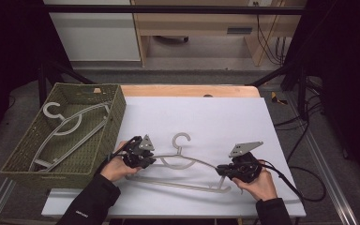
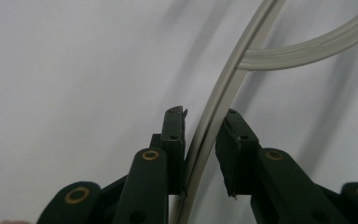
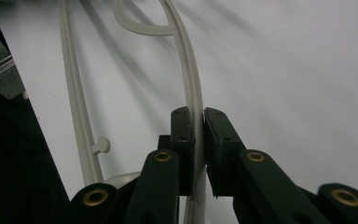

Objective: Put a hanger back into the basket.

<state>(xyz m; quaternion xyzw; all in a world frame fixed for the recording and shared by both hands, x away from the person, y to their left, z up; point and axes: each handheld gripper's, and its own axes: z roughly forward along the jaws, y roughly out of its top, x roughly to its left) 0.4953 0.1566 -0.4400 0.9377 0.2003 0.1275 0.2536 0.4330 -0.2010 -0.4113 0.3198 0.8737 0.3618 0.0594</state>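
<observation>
Right gripper [image 3: 198,121] clenched on hanger [image 1: 187,161] arm; left gripper [image 2: 200,135] straddling other arm, one pad touching, other with gap, not yet clamped; hanger flat on table [image 1: 192,117], beside basket [image 1: 115,117]; risk: lifting now tilts hanger, thin arm twists or slips from left jaws; hook may snag basket rim.
</observation>
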